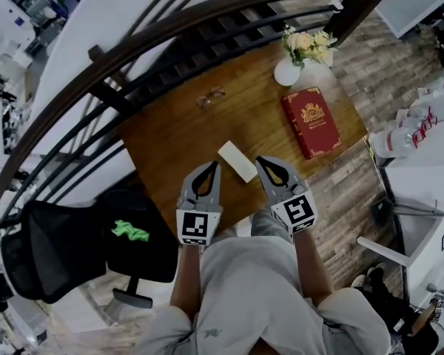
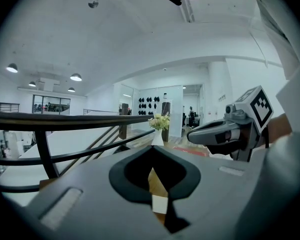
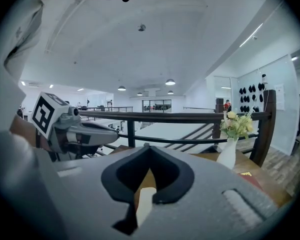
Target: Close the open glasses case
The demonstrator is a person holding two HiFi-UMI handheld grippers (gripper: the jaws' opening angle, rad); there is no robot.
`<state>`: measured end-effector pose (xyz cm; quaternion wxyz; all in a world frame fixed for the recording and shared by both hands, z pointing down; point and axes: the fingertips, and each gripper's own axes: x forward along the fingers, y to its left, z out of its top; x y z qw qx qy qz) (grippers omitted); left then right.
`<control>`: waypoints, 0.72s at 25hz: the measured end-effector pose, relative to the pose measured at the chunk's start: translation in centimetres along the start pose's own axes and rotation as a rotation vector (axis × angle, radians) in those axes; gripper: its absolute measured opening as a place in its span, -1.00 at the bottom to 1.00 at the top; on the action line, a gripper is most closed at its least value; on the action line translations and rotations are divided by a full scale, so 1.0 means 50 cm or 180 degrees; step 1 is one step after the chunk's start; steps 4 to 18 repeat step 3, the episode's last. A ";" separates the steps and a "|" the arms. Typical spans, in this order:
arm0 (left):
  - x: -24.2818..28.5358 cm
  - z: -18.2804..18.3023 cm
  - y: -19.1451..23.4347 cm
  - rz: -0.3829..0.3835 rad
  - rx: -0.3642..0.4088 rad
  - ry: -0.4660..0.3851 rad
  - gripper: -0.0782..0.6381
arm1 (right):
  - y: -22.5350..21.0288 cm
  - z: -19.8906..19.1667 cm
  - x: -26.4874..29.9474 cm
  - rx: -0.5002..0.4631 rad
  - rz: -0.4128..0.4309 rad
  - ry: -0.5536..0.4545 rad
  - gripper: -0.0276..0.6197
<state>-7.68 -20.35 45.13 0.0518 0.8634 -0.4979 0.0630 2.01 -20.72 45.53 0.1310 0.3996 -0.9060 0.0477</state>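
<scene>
A white oblong glasses case lies near the front edge of the wooden table. From here I cannot tell how its lid stands. My left gripper hovers just left of the case, jaws together and holding nothing. My right gripper hovers just right of it, also shut and empty. In the left gripper view the case shows as a pale sliver through the gap under the joined tips of the left gripper. The right gripper view shows the case below the right gripper.
A pair of glasses lies at the table's far side. A red book and a white vase of flowers sit at the right. A dark railing runs behind the table. A black chair stands at the left.
</scene>
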 end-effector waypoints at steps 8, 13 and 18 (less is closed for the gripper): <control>-0.003 -0.004 -0.001 -0.0010 0.0005 0.0026 -0.73 | 0.004 0.003 -0.001 -0.0009 -0.0006 -0.0004 -0.91; -0.003 -0.004 -0.001 -0.0010 0.0005 0.0026 -0.73 | 0.004 0.003 -0.001 -0.0009 -0.0006 -0.0004 -0.91; -0.003 -0.004 -0.001 -0.0010 0.0005 0.0026 -0.73 | 0.004 0.003 -0.001 -0.0009 -0.0006 -0.0004 -0.91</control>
